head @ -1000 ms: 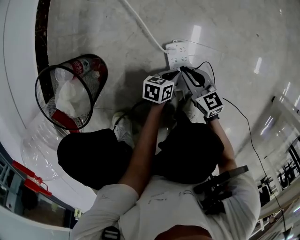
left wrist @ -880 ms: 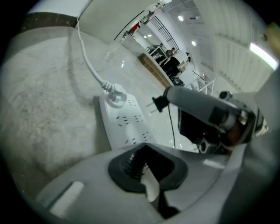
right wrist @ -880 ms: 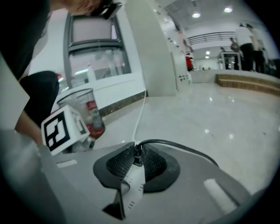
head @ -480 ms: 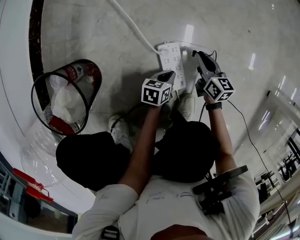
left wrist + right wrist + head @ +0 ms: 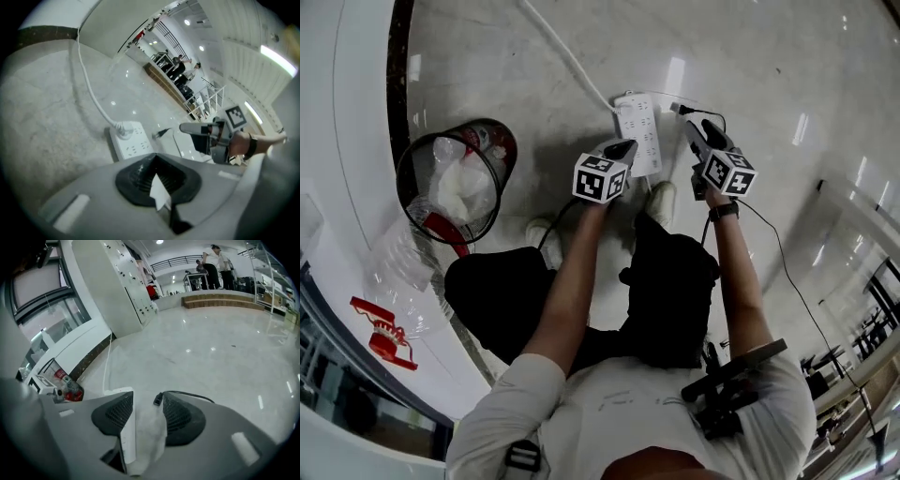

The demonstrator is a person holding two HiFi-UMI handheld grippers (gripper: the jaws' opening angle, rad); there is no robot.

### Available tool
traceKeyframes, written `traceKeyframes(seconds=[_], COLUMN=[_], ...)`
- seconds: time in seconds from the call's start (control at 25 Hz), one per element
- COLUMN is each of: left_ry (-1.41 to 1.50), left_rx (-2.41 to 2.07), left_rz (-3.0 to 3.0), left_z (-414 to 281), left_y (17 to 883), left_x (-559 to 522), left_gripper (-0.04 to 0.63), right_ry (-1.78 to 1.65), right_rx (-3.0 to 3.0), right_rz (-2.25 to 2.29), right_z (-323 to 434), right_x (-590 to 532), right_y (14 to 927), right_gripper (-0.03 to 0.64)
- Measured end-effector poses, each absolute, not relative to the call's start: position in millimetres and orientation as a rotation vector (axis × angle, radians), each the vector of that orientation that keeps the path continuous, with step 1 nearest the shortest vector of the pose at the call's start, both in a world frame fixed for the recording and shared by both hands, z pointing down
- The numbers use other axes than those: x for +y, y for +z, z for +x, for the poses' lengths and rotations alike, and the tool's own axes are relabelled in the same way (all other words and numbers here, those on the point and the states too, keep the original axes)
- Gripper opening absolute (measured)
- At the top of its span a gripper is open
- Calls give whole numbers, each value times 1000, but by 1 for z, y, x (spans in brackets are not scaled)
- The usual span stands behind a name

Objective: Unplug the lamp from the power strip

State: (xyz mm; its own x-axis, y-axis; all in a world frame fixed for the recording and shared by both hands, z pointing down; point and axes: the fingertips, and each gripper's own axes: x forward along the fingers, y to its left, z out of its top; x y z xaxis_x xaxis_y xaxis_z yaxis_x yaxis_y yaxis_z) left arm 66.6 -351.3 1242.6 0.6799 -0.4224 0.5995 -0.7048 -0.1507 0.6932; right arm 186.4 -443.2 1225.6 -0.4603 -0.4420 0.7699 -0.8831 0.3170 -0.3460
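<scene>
The right gripper [image 5: 146,403] has its jaws apart and holds nothing. The black plug [image 5: 158,399] sits just off the tip of one pad, and its cable [image 5: 190,394] trails away at 3 o'clock. The left gripper [image 5: 157,176] has its pads pressed together. A pale sliver shows at the seam, and I cannot tell what it is.

In the head view the plug lies on the floor at about 2 o'clock of the white power strip [image 5: 639,131], seemingly clear of every socket, though the prongs are too small to be sure. The pull-out looks done. What's left is to draw the right gripper straight back without hooking the cable, and to keep the left one by the strip so it doesn't skid.

The lamp appears in no view, and the left gripper covers the strip's near end.
</scene>
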Motion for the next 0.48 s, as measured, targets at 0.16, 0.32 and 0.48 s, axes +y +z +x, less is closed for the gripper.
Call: traceKeyframes(seconds=[0.16, 0.32, 0.48], left_ry=[278, 119, 50], left_rx=[-948, -1085, -1206], left_rz=[1809, 1834, 1807], left_z=[46, 14, -23], left_y=[1154, 1047, 956], left_x=[-361, -371, -358], left_gripper=[0, -2, -6], right_ry=[1039, 1012, 939], right_rx=[-2007, -2117, -2231], right_rz=[1092, 1077, 1038], right_z=[174, 140, 110], right_x=[-423, -422, -418], right_y=[1151, 1036, 918], right_gripper=[204, 159, 129])
